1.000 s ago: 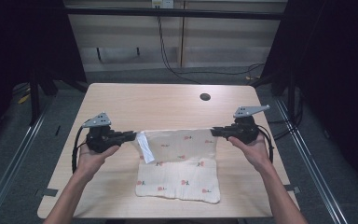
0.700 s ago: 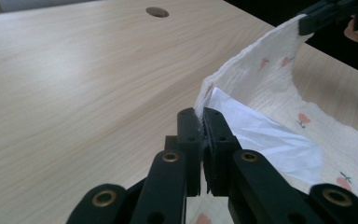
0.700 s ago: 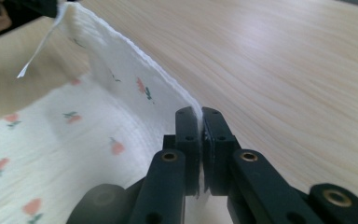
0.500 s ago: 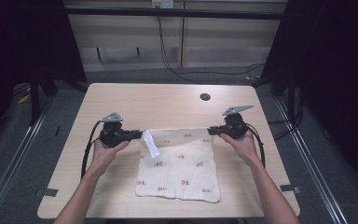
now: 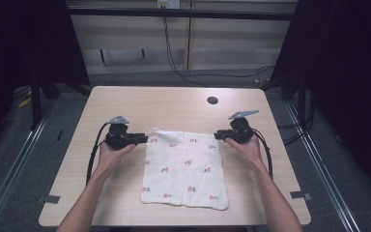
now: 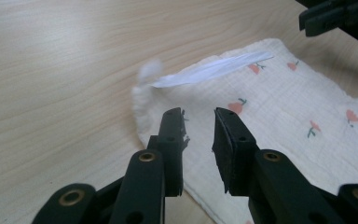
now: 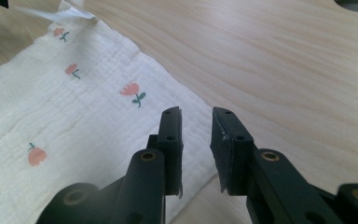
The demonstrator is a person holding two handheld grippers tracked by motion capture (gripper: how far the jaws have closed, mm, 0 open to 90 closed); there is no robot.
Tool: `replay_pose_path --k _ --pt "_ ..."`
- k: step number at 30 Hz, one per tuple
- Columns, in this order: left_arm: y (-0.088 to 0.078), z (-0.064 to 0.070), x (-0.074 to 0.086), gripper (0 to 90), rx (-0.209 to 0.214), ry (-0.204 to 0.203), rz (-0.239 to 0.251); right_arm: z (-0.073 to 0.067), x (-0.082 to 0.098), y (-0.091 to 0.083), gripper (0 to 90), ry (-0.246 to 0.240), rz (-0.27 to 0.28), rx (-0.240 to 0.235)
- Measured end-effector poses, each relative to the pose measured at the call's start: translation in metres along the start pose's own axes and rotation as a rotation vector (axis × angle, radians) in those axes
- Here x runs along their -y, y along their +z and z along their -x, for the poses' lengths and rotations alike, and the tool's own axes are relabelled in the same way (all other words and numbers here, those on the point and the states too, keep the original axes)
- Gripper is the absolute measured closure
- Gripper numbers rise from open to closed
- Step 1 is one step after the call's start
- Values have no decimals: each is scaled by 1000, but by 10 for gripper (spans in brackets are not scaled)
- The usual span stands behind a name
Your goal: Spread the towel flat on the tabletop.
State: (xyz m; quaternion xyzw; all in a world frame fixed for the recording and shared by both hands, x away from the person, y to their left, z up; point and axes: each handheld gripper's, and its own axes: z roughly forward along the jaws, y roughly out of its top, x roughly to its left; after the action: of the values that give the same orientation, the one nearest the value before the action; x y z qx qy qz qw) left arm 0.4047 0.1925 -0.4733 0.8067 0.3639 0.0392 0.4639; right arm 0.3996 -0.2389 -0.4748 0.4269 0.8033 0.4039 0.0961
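A cream cloth (image 5: 183, 166) printed with small red flowers lies flat on the wooden table (image 5: 174, 106). A white label (image 6: 214, 70) sits at its far left corner. My left gripper (image 5: 145, 139) hovers at that corner, and in the left gripper view (image 6: 198, 114) its jaws stand open just above the cloth (image 6: 284, 102) with nothing between them. At the far right corner my right gripper (image 5: 217, 136) is open as well; in the right gripper view (image 7: 196, 114) the cloth's (image 7: 65, 116) corner lies below the jaws, not pinched.
A dark round hole (image 5: 212, 100) is set in the tabletop behind the cloth's right side. Bare wood surrounds the cloth on all sides. Cables run over the floor beyond the table's far edge.
Both grippers have moved inward along the cloth's far edge and let it go. The raised far edge and label have dropped flat onto the table.
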Motion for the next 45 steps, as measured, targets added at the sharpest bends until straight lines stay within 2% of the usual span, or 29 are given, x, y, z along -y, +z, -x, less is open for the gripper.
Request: replay_pose_path --k 5,7,12,16,17,19,23,25,27,29,30,32,34,35,36,37,38,39,40,41,43,44,45 --pt "-5 8 0 726 2 47 -19 -5 -1 -12 717 -9 20 -18" --pt "-8 10 1 712 2 61 -31 -10 0 -19 675 -11 22 -38" --pt "-12 19 6 707 23 97 -43 -22 5 -33 660 -65 15 -74" --pt "-12 33 8 678 59 152 -77 -27 12 -42 634 -66 33 -118" --pt "-12 37 9 624 55 157 -81 -29 20 -45 632 -58 29 -146" --pt "-10 46 13 619 75 194 -125 -31 24 -45 631 -62 20 -148" --pt "-12 59 23 625 106 225 -130 -44 39 -41 645 -89 -24 -159" --pt "-13 62 29 627 120 230 -139 -53 45 -39 648 -108 -45 -173" --pt "-15 61 33 638 140 205 -139 -61 50 -37 647 -130 -76 -172" --pt "-13 62 39 651 148 198 -142 -68 56 -35 644 -145 -80 -183" --pt "-12 62 41 652 139 194 -155 -71 59 -34 643 -159 -84 -191" --pt "-9 63 44 654 143 193 -172 -74 63 -32 640 -172 -94 -184" --pt "-7 67 43 650 135 206 -177 -77 67 -29 629 -192 -109 -175" --pt "-5 68 44 642 145 215 -179 -77 67 -29 620 -199 -113 -170" --pt "-4 69 44 624 134 221 -190 -79 67 -29 609 -209 -124 -156" --pt "-2 70 46 614 120 240 -203 -78 65 -30 599 -218 -110 -143" --pt "-1 72 47 615 112 247 -203 -76 63 -32 597 -202 -93 -143" --pt "-1 72 48 618 130 249 -199 -75 62 -33 590 -196 -81 -139" --pt "-1 72 49 611 125 249 -198 -73 61 -34 582 -190 -62 -122" --pt "-2 73 48 604 106 262 -200 -72 61 -32 580 -177 -56 -125" --pt "-4 71 50 605 106 253 -195 -75 59 -24 571 -204 -90 -109" --pt "-3 72 52 605 98 253 -200 -75 59 -24 571 -204 -90 -109" --pt "-1 72 54 608 100 266 -227 -75 59 -23 571 -203 -90 -116"
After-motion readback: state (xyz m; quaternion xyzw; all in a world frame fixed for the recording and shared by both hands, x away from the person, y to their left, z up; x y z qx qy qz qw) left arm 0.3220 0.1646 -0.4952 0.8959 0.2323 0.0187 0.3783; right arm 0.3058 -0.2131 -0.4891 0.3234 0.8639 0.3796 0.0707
